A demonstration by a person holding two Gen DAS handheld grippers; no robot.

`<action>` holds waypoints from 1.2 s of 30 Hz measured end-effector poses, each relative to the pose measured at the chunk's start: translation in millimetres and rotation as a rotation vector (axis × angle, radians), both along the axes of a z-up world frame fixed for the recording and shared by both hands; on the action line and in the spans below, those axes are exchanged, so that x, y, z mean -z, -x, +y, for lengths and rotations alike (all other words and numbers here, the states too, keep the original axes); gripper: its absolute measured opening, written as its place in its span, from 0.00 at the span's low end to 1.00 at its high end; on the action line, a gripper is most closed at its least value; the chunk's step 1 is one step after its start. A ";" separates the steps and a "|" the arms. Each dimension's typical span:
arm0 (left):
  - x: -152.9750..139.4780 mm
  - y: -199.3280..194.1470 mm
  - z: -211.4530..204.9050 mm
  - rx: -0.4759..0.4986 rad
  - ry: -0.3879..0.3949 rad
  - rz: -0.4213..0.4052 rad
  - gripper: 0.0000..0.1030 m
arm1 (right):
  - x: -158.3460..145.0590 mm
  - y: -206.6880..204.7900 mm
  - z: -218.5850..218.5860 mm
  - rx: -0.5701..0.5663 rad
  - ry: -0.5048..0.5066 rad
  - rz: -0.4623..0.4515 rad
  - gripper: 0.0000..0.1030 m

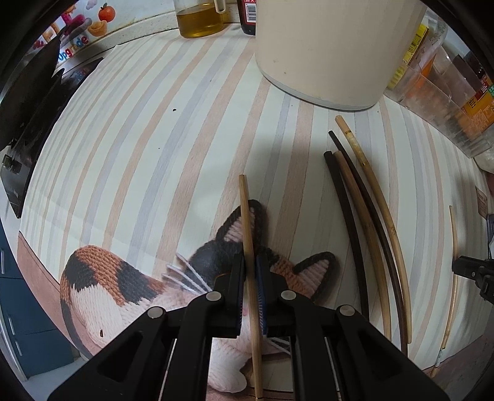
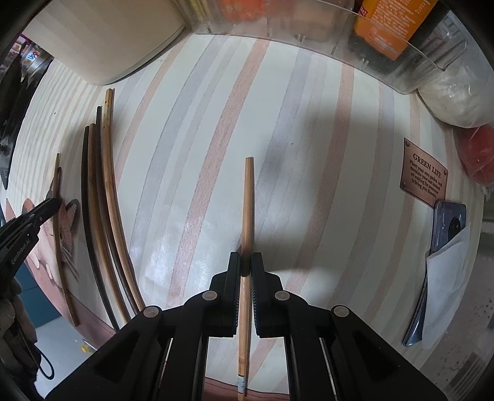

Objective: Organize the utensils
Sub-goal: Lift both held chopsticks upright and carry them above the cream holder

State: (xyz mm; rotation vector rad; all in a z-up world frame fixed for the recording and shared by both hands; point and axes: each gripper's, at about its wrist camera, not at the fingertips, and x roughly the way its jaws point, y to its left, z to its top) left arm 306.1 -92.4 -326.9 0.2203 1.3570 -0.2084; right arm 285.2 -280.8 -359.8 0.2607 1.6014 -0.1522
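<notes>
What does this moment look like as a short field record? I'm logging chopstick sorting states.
left gripper: shut on a light chopstick, above the cat-shaped mat
right gripper: shut on a second light chopstick, above the striped cloth
sorted row: four chopsticks lying side by side on the cloth, alternating dark and light
container: cream, beyond the row's far tips
clear organizer: at the far edge

Home kitchen counter, striped mat (image 1: 154,123), oil jug (image 1: 200,18) and dark sauce bottle (image 1: 248,18) at 12 o'clock, clear organizer of condiments (image 1: 447,92) at 2 o'clock, stove edge (image 1: 18,154) at 9 o'clock, loose chopsticks (image 1: 364,216) on mat
</notes>
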 end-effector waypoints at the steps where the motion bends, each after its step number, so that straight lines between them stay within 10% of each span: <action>1: 0.1 -0.5 -0.5 -0.001 -0.001 -0.004 0.05 | -0.4 0.3 -1.2 0.007 -0.006 -0.004 0.07; 19: -90.2 22.4 13.7 -0.009 0.171 -0.146 0.04 | -62.8 28.5 1.1 0.043 -0.078 -0.302 0.06; 36: -240.3 -6.0 5.2 0.007 0.359 -0.448 0.03 | -222.3 -11.5 5.2 0.036 -0.023 -0.741 0.06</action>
